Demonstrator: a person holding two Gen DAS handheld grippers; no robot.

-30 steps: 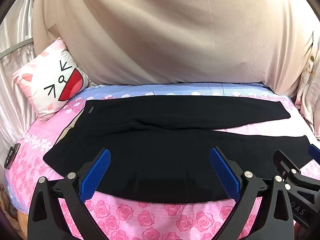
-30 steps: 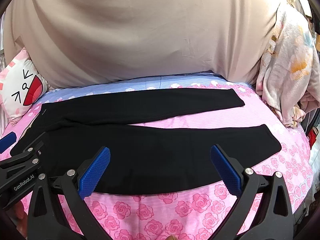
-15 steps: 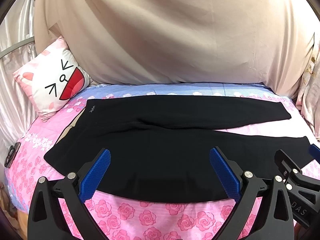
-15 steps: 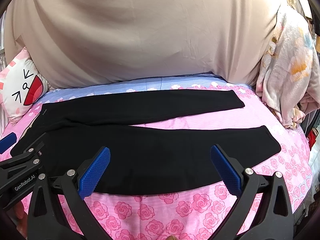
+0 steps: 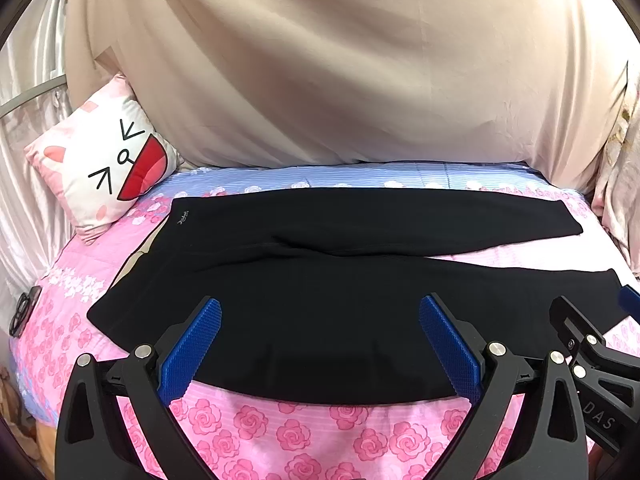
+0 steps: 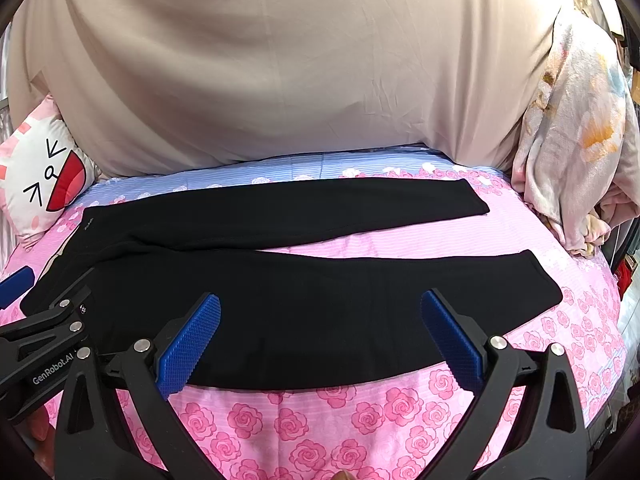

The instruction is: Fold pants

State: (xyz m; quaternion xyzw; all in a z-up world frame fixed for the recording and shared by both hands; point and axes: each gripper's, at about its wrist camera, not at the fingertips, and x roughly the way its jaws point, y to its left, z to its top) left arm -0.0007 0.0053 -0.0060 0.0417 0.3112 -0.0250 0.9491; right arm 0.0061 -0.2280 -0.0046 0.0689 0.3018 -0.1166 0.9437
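both sets of jaws stand spread wide with nothing between the blue pads. my left gripper (image 5: 320, 344) sits at the bottom of its frame, pads over the near edge of the pants (image 5: 340, 280), above them and, as far as i can tell, not touching. my right gripper (image 6: 320, 340) does the same in its own frame, over the near leg of the pants (image 6: 320, 300).

the pants lie flat across the middle of both frames on the bed (image 5: 320, 432), waistband toward the left, two legs running to the right with a wedge of pink sheet showing between them. the near hem runs just behind the pad tips, so the cloth fills the gap between each pair of jaws.

a cat pillow (image 5: 108, 164) leans at the left edge. a beige sheet (image 5: 340, 72) fills the upper frame. each gripper shows in the other's lower corner.
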